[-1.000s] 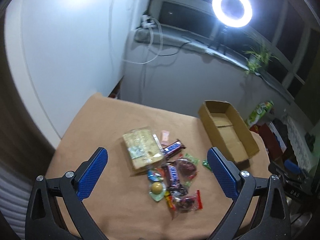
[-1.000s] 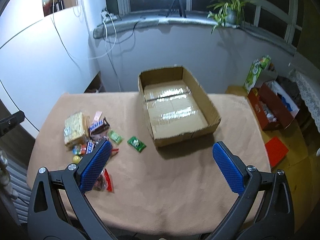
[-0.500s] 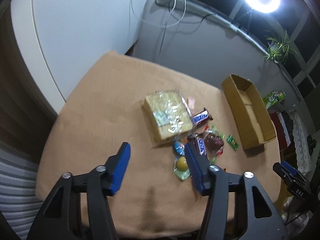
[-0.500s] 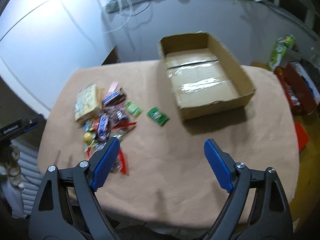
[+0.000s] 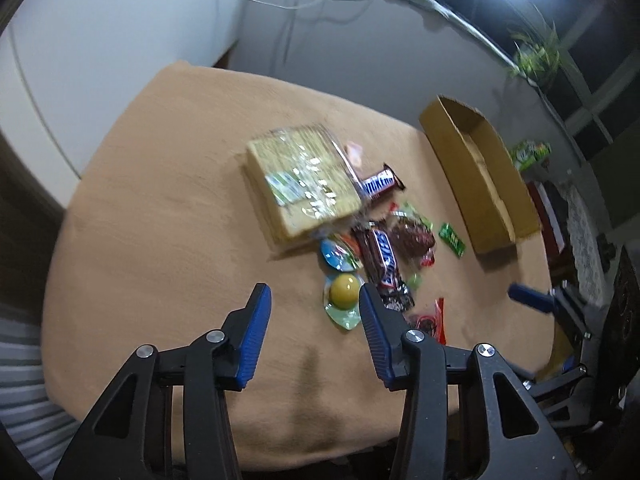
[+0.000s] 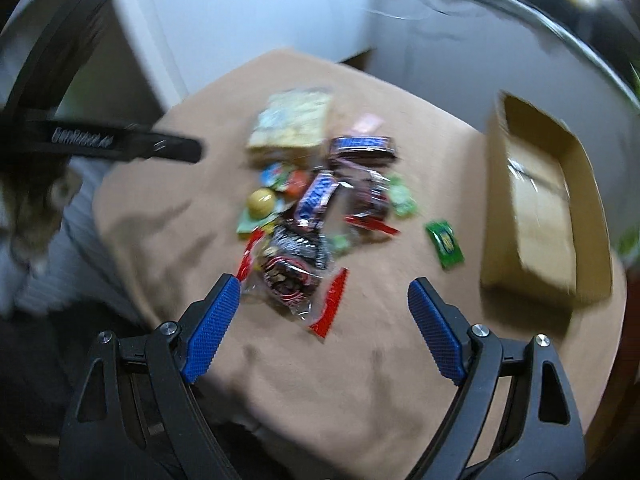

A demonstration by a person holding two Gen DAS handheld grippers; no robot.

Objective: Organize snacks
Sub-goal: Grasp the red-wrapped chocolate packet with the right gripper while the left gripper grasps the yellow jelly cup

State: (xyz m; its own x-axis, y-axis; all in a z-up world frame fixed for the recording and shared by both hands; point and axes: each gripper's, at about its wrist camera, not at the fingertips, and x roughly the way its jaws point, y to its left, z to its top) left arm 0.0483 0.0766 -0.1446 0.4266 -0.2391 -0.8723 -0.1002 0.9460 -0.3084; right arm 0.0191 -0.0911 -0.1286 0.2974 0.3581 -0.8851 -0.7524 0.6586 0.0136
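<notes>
Snack pile (image 5: 360, 232) — mixed shiny wrappers

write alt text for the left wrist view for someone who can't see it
Blue-padded black left tongs, empty and partly open, hover above a tan-clothed table near a pile of wrapped snacks. A clear-wrapped pack of pale crackers tops the pile; an open brown cardboard box lies to the right.

Open cloth in front of me, clutter mid-table

I see bare tablecloth (image 5: 168, 240) left of and before the snack pile (image 6: 316, 208); the cardboard box (image 6: 548, 208) walls off the right side, one green packet (image 6: 445, 243) lying in the gap between.
</notes>
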